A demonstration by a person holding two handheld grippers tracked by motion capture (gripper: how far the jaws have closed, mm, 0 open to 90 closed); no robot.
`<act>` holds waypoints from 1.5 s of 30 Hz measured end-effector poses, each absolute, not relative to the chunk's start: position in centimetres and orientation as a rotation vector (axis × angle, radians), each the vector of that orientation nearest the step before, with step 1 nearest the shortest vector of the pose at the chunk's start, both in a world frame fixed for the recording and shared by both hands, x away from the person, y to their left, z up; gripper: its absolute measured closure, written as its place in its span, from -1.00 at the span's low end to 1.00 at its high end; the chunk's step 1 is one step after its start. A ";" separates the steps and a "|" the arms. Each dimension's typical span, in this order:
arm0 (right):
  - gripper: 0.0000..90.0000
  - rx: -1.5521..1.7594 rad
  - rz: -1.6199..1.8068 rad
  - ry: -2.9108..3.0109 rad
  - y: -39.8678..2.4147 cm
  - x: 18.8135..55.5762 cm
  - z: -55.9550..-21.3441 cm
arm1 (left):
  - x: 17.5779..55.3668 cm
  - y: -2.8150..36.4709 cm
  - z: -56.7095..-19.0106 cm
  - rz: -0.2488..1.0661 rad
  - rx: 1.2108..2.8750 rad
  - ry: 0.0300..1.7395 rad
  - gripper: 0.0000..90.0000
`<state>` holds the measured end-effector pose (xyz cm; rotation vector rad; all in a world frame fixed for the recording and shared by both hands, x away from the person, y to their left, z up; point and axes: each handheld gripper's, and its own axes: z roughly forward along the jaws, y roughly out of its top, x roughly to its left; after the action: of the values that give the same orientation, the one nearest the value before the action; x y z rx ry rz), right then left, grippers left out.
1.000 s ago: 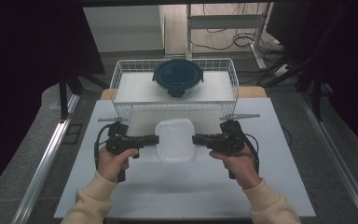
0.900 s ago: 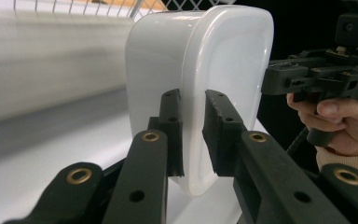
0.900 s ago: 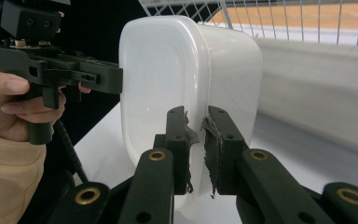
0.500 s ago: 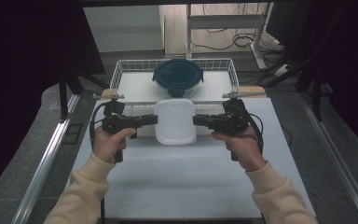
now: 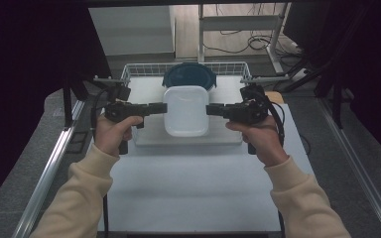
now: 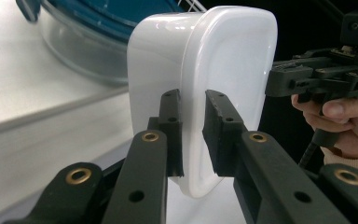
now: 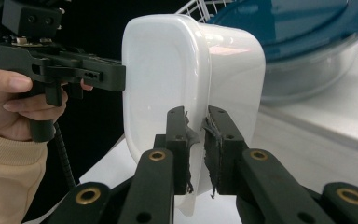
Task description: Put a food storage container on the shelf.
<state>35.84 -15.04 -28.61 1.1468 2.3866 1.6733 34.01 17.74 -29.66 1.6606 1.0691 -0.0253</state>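
1. Both grippers pinch the white tub's rim, seen from the high view: left gripper on the tub's left edge, right gripper on its right. The tub hangs in the air just in front of the wire basket, in which a blue-lidded bowl sits behind the tub.
2. Left gripper view: narrow jaws clamp the tub rim, one pad on each face of it.
3. Right gripper view: jaws likewise closed on the rim of the tub; the pads look frayed.
4. Risk: the rim is thin and glossy, so uneven pull between hands could twist it free; carried too low, it could strike the basket's edge or the bowl.
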 end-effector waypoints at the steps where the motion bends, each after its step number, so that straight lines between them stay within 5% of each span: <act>1: 0.78 1.146 1.675 2.386 -15.0 36.0 -28.2 | 34.1 17.8 -29.4 -0.020 1.662 1.067 0.73; 23: 0.79 1.140 1.723 2.386 -14.6 40.7 -22.2 | 38.6 18.3 -23.7 -0.020 1.635 1.079 0.73; 45: 0.79 1.333 1.726 2.426 -14.4 46.0 -21.9 | 43.7 18.6 -23.1 -0.115 1.608 1.163 0.73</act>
<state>45.96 -14.44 -21.87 1.3329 2.4256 1.7261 43.70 18.64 -23.09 1.6084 1.1631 -0.1147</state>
